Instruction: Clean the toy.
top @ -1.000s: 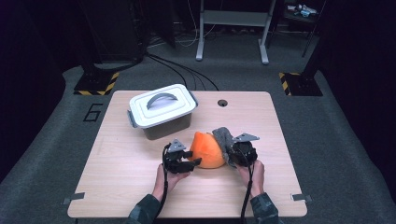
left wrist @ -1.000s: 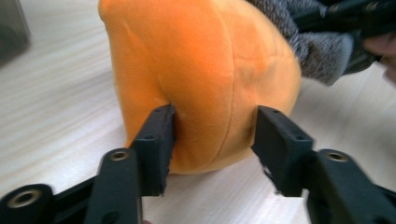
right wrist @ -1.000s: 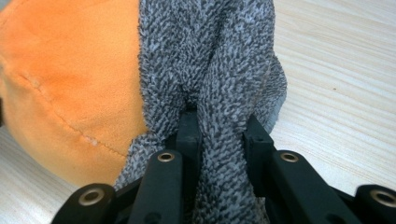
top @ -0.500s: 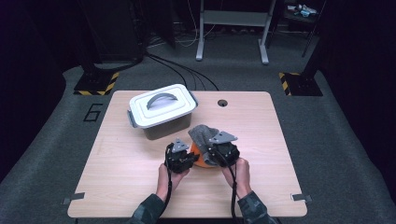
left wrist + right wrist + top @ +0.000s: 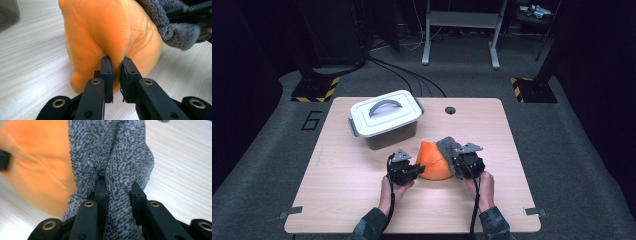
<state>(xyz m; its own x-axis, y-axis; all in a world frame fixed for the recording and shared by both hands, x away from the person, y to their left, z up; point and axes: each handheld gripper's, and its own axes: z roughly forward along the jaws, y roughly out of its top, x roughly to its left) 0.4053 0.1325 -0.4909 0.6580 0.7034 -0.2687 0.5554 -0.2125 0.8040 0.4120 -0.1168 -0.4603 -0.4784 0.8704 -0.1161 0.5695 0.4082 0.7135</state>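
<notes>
An orange cloth (image 5: 434, 161) with a grey fuzzy side (image 5: 448, 146) stands bunched up at the middle of the wooden table (image 5: 337, 195). My left gripper (image 5: 414, 170) is at the cloth's left edge. In the left gripper view, the left gripper (image 5: 117, 61) is shut on a fold of the orange cloth (image 5: 100, 30), with the grey side (image 5: 170, 25) behind at the right. My right gripper (image 5: 457, 162) holds the cloth's right edge. In the right gripper view, the right gripper (image 5: 117, 183) is shut on a thick grey fold (image 5: 110, 150), with the orange side (image 5: 37, 157) to its left.
A grey box with a white handled lid (image 5: 384, 120) stands just behind the cloth, to the left. A small round hole (image 5: 450, 110) sits in the table near its far edge. Bare tabletop lies left, right and in front of my hands.
My right gripper swung left over the cloth with the grey fold, then came back right. My left gripper's jaws closed on the orange edge and the hand stayed put.
</notes>
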